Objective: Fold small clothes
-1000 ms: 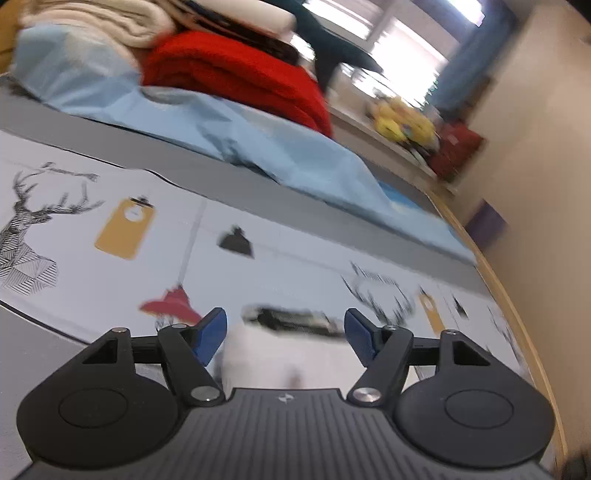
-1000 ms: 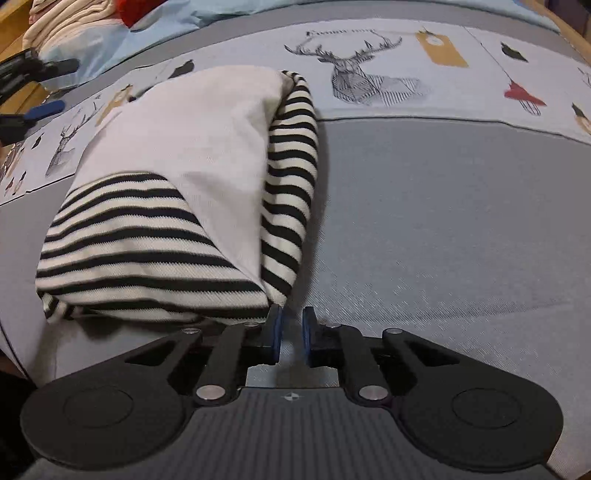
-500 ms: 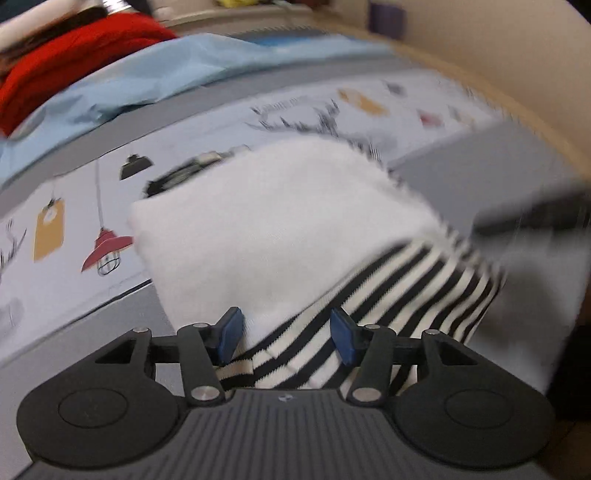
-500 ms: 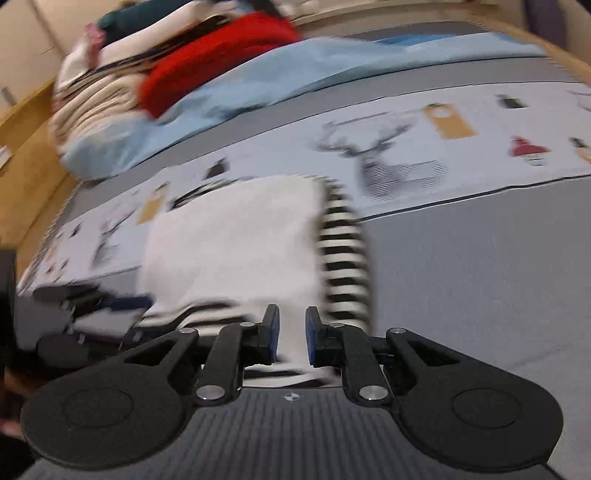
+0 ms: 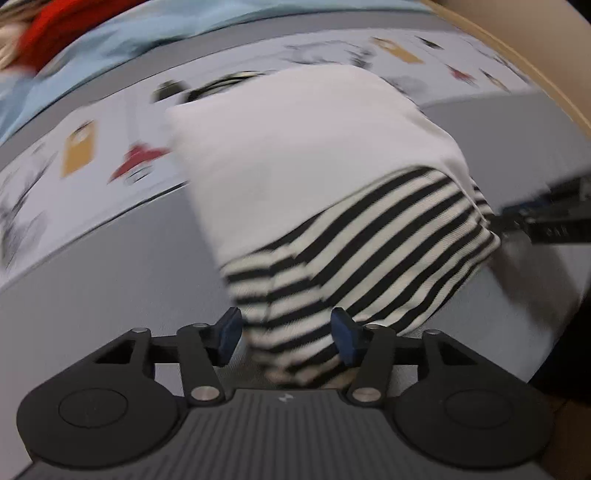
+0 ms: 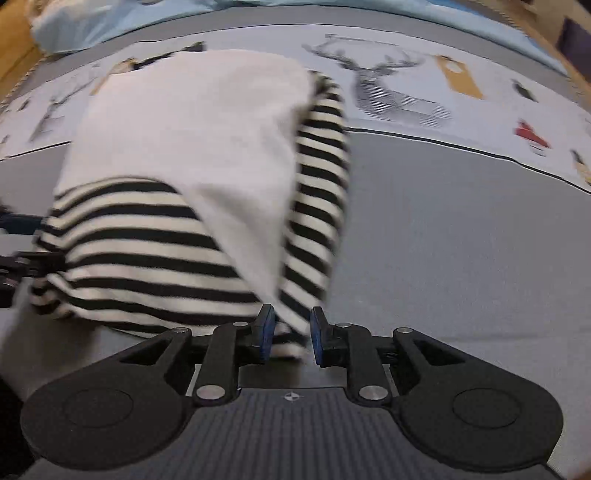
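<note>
A small folded garment, white with black-and-white striped sleeves, lies on the grey bed cover. My left gripper points down at its near striped edge. Its jaws are opening, and the striped cloth lies between the pads without being pinched. In the right wrist view the garment fills the left half. My right gripper straddles its near striped corner. Those jaws are opening too, with a gap beside the cloth. Each gripper shows blurred at the other view's edge: the right gripper and the left gripper.
A pale printed band with deer, lamps and tags crosses the cover behind the garment. Beyond it lie a light blue blanket and a red cloth. A wooden edge curves along the right. Bare grey cover spreads right of the garment.
The left gripper swung from looking across the bed down onto the garment's striped near edge. The right gripper's jaws widened from nearly shut, with the garment's corner now loose between them.
</note>
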Available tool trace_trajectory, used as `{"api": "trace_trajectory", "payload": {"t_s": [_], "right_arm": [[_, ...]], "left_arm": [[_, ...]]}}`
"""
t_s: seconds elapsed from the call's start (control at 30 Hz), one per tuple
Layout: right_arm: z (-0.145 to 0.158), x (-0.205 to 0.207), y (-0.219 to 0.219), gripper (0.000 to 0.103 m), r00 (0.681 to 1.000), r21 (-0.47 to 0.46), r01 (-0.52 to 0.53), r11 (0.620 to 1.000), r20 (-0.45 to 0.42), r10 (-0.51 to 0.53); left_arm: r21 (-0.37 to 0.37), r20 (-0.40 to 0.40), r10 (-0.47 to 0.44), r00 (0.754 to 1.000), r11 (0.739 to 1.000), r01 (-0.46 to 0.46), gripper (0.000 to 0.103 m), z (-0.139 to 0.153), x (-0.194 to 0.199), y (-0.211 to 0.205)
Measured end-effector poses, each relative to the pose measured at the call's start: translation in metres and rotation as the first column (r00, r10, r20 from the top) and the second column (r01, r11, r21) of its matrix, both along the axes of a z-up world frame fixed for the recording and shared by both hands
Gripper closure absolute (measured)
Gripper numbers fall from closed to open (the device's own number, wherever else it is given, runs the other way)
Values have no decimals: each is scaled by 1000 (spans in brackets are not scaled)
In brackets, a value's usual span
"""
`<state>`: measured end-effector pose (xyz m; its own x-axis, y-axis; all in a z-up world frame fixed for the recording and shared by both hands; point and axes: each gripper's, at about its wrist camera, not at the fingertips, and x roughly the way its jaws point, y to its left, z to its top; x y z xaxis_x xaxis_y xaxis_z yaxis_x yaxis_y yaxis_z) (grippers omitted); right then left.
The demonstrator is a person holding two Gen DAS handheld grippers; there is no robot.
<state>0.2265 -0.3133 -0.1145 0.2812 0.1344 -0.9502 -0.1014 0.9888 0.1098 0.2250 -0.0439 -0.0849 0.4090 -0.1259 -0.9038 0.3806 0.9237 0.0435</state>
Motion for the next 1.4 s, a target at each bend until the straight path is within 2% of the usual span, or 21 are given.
{"api": "trace_trajectory", "payload": {"t_s": [0.03,0.07,0.13,0.2,0.27,0.33,0.4,0.47,0.53,0.63,0.77,0.83,0.97,1.13,1.3,1.4], "right_arm": [[2,-2,-4,81,1000,5,21,1000,7,-22],[8,-6,-9,81,999,14,46,999,24,-47],[26,-16,-19,81,992,37,79,996,97,-82],[49,-32,-26,79,974,59,98,993,198,-108],[71,-50,-30,66,948,74,113,991,289,-129],[91,-70,-32,54,916,94,133,987,368,-159],[105,-87,-32,47,891,118,155,981,412,-190],[115,-103,-29,39,877,151,159,976,433,-210],[125,-121,-23,35,863,169,145,975,460,-208],[137,-149,-9,27,851,154,102,983,498,-167],[143,-172,9,18,847,108,68,992,519,-115],[140,-175,16,18,859,100,58,993,502,-101],[134,-170,21,18,872,69,71,995,481,-95],[126,-163,21,18,888,110,107,988,437,-144],[121,-159,32,18,896,81,71,994,433,-100],[121,-159,38,18,897,70,44,997,436,-70]], "left_arm": [[-1,18,35,999,999,-35,36,8,-6,4],[-11,51,70,996,998,-70,25,20,-14,8],[-62,124,144,982,989,-137,13,46,-36,17],[-116,187,213,959,974,-194,13,68,-54,20],[-155,263,268,927,960,-233,7,89,-76,19],[-175,346,284,894,956,-236,1,103,-99,13],[-203,418,290,861,954,-223,1,113,-123,5],[-222,430,304,850,948,-227,1,116,-144,-4],[-241,424,340,839,936,-257,1,113,-161,-12],[-242,373,369,851,924,-295,1,97,-178,-19],[-197,358,342,869,937,-288,1,85,-180,-32],[-197,350,360,865,931,-308,1,81,-174,-32],[-213,286,403,869,911,-353,1,72,-165,-26],[-197,282,400,872,914,-355,1,67,-162,-30],[-212,269,424,865,902,-376,1,66,-160,-26],[-213,259,422,869,902,-375,1,65,-160,-27]]}}
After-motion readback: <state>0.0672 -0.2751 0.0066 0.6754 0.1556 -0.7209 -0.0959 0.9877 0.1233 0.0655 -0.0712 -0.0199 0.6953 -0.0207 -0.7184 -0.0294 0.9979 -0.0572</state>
